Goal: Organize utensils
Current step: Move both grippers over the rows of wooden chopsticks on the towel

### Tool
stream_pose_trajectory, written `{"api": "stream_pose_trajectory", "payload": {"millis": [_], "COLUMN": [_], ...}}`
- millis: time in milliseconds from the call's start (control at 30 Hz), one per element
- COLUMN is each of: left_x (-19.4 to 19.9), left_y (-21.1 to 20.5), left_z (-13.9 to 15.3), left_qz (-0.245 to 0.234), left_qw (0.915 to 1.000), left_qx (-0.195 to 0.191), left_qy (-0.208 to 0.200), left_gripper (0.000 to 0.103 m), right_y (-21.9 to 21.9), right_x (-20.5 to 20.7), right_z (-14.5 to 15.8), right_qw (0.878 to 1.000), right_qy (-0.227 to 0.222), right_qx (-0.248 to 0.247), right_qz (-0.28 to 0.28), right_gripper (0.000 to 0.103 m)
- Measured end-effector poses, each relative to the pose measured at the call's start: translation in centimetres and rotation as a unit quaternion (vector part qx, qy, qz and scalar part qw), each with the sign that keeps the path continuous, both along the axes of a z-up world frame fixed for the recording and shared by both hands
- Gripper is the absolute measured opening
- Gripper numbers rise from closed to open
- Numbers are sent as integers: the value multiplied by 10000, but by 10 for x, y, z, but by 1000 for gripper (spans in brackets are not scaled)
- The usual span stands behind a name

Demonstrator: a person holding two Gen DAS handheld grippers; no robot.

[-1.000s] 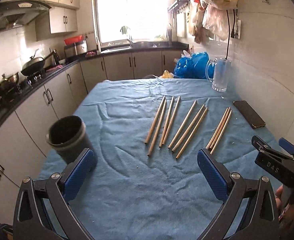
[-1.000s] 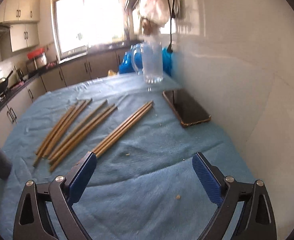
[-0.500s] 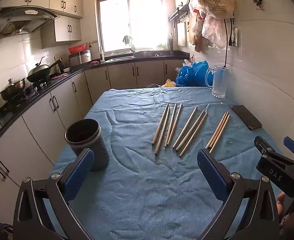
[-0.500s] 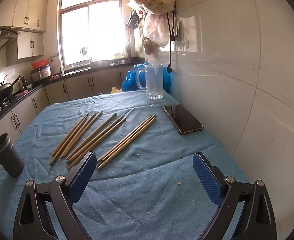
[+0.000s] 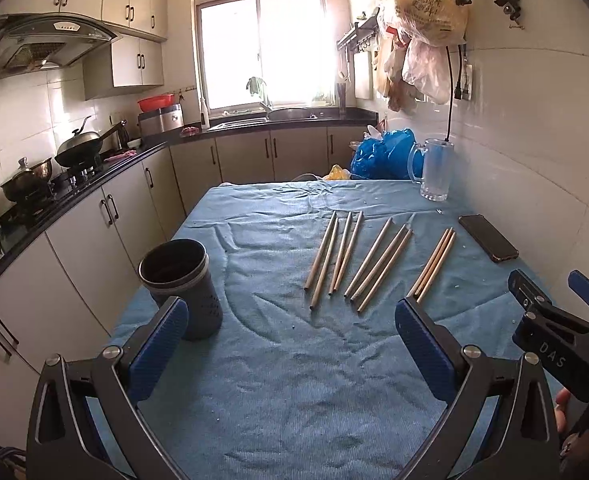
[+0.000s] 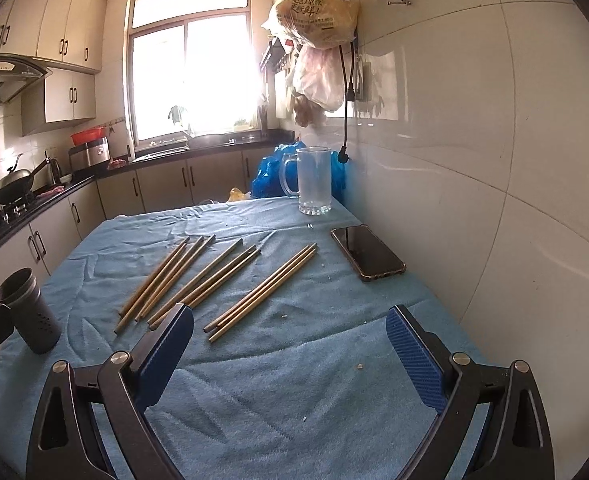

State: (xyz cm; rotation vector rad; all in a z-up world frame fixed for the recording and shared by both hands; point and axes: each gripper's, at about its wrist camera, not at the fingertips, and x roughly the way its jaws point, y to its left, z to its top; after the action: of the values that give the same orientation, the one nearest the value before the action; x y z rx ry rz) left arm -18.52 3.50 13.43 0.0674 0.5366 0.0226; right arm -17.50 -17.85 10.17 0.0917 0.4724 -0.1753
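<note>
Hovering low over the blue tablecloth (image 5: pixel 294 380) at the bottom of each frame: left gripper (image 5: pixel 290 332) and right gripper (image 6: pixel 290 344), both spread wide and gripping nothing. Standing upright at centre left, just beyond the left gripper's left finger: dark perforated utensil holder (image 5: pixel 182 280); lying flat in loose groups across mid-frame, well apart from the holder: wooden chopsticks (image 5: pixel 358 260) (image 6: pixel 214 280). Resting farther back toward the right by the wall: black phone (image 6: pixel 368 253), then glass mug (image 6: pixel 312 184).
</note>
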Motion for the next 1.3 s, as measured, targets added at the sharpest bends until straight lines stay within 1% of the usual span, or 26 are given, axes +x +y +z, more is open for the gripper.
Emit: {"api": "stream_pose_trajectory", "payload": {"millis": [333,567,900,1033,1167,1300], "left_x": [0,15,47,62,93,129], "left_y": [1,-2,-13,-18,-19,-26], "left_z": [1,-4,-10,0,21,35], "left_qz": [35,22,-41,-215,-415,-379], "left_qw": [10000,9998,9986,9979,9970,9968], "left_qx": [31,71,143,178,-69,-155], "left_qy": [-1,185,508,578,645,688], "left_gripper": [103,103,103,103,103,103], "right_y": [1,-2,-19,-28,-42,-54], "right_x": [-2,5,26,37,49,69], "right_z": [-1,-4,-10,-12,-8,-4], "right_qw": [10000,9999,9992,9987,9982,9970], "right_qy": [-8,99,314,415,488,611], "right_qx": [21,95,237,293,348,444], "right_qz": [20,28,22,41,81,183], "right_gripper": [99,99,99,99,99,99]}}
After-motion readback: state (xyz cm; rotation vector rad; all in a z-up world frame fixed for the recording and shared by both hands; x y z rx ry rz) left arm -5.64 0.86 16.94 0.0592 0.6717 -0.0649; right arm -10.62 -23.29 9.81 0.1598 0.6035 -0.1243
